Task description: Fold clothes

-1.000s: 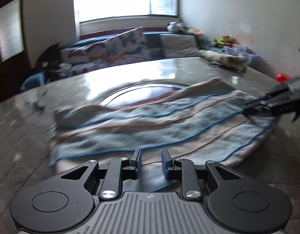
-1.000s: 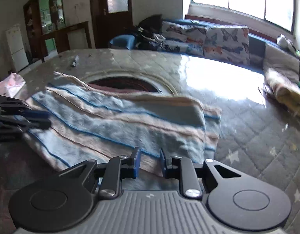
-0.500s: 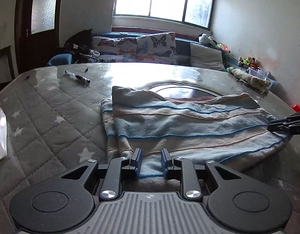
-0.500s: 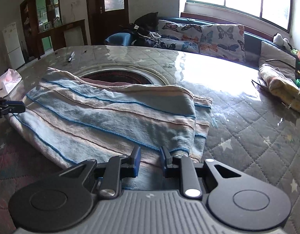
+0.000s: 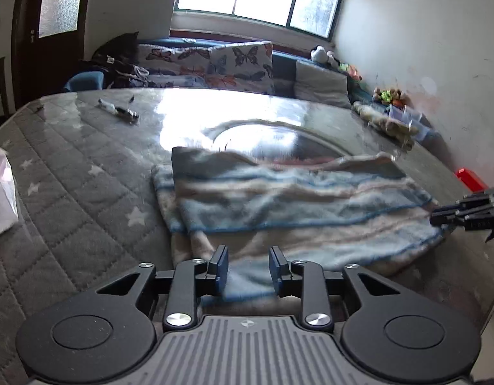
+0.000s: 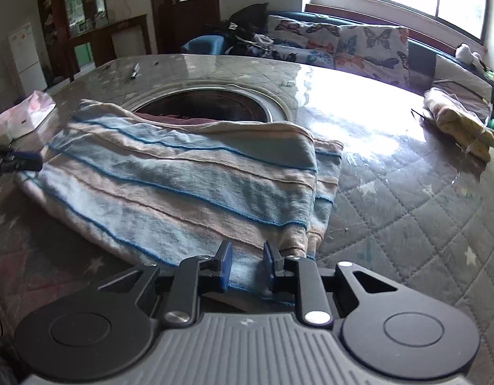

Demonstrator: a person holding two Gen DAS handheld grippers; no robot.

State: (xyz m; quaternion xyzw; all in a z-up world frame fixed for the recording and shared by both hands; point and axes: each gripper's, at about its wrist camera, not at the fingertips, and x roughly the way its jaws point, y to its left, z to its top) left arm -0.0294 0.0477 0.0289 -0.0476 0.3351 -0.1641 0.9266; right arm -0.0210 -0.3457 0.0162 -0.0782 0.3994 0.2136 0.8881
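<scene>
Two tools work the striped towel [image 6: 183, 189] on the table [image 6: 407, 199]: left tool [image 5: 248, 268] just widening, towel edge between loosely; right tool [image 6: 247, 264] clamps the near hem.

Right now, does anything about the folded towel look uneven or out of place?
Yes. The striped towel is folded unevenly: at its right end the lower layer sticks out past the top layer, so the edges do not line up.
</scene>
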